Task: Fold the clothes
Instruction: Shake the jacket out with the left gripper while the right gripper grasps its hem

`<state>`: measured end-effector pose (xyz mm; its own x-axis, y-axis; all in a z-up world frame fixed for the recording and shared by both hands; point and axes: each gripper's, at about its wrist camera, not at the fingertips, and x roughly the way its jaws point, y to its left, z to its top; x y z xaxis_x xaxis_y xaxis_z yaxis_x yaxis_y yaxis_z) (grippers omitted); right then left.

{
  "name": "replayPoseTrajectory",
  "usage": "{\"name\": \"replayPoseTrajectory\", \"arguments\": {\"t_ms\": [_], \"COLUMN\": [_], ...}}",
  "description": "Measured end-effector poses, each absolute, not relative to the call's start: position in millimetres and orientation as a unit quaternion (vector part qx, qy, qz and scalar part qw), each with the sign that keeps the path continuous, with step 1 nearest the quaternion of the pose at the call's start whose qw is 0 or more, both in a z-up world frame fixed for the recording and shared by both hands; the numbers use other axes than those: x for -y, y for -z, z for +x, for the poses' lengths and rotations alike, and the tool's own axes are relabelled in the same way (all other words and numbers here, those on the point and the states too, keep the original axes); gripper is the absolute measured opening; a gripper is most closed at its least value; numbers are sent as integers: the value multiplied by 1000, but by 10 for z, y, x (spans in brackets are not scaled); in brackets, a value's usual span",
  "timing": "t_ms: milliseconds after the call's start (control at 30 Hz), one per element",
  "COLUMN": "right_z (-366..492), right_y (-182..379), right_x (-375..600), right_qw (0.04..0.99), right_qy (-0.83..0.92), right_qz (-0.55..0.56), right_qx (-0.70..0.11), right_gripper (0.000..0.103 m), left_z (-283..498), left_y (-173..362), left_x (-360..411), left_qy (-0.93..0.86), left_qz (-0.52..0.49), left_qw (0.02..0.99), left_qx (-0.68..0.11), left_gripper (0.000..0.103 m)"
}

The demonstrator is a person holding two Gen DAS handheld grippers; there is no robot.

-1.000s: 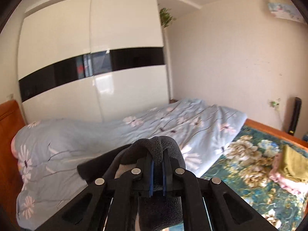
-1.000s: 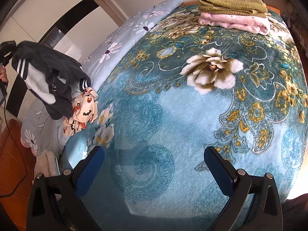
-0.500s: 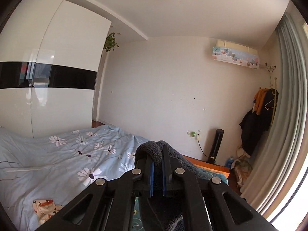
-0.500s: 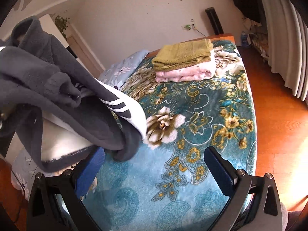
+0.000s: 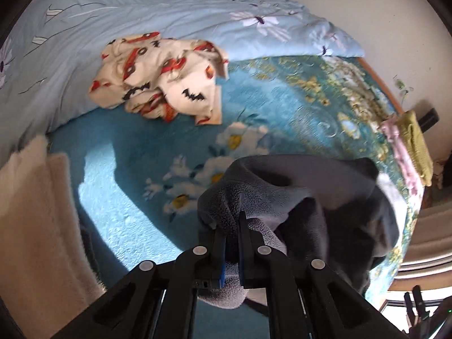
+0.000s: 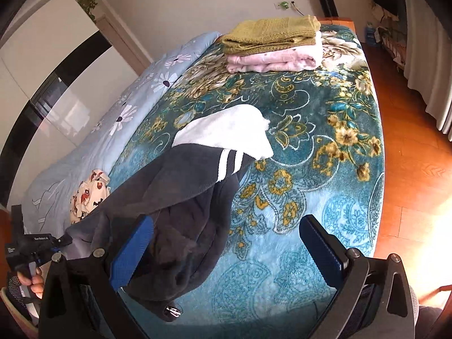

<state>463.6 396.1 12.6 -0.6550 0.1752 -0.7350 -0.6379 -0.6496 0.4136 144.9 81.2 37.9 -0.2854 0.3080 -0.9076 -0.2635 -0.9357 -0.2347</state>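
across the teal floral blanket [image 6: 325, 107] on the bed, dark grey fleece jacket [image 6: 180, 186] stretched long, near end bunched low-left, white-lined far end [image 6: 226, 132] reaching toward the folded stack [image 6: 271, 42]. left gripper [image 5: 232, 243] clamped tight on a grey fleece edge at the near end. right gripper [image 6: 226, 251] spread wide, holding nothing, hovering over the near heap with the jacket just left of its left finger. right one nearer the loose far end, up and ahead of it. crumpled fox-print garment [image 5: 161, 76] lying apart by the blue duvet [image 5: 141, 14].
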Motion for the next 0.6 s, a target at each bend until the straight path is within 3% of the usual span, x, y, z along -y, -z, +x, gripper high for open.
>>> {"name": "replayPoseTrajectory", "arguments": {"t_ms": [333,467,600], "right_z": [4310,4224,4059], "right_y": [-59,-163,-118], "right_x": [-3672,-3586,-3536], "right_qw": [146,148,159], "right_qy": [-869,-887,-884], "right_qz": [-369,-359,-400], "right_qx": [-296,-251,-180], "right_gripper": [103,103,103], "left_z": [1395,1337,1335], "left_y": [23,205,321], "left_x": [-801,-706,-591], "left_qy": [-791,-780,-769], "left_qz": [-595,-608,-623], "left_qw": [143,144,144], "left_qx": [3,10,25], "left_gripper": [13,34,42]}}
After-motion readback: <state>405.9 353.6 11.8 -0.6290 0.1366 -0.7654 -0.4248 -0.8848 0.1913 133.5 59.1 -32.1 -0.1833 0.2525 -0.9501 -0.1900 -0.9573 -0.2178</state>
